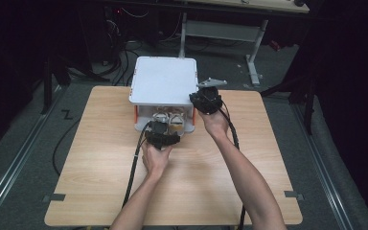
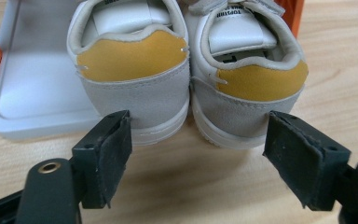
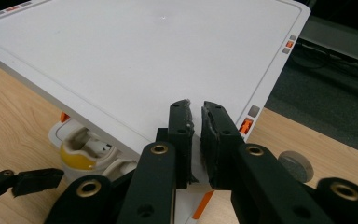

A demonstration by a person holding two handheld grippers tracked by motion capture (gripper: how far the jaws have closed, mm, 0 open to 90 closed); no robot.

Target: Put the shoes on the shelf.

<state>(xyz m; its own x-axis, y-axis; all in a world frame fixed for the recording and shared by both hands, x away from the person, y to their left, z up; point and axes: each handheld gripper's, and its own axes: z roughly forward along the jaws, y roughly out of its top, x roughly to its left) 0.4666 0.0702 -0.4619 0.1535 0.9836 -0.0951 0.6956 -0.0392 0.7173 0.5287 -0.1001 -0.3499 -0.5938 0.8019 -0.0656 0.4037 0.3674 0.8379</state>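
With your right tongs (image 3: pixel 195 140) nearly closed at the box lid (image 3: pixel 135 60), close the wide-open left tongs (image 2: pixel 196 154) on the shoes' (image 2: pixel 186 70) heels, mid-frame.

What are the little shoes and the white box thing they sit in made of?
The shoes look like smooth white leather or fake leather, with fuzzy grey suede-like bands and matte yellow heel patches; seams and stitches show. Their soles look like white rubber. The white box seems hard plastic: smooth, slightly shiny, with rounded moulded edges and orange parts. It stands on a table with a pale wood grain, perhaps laminate.
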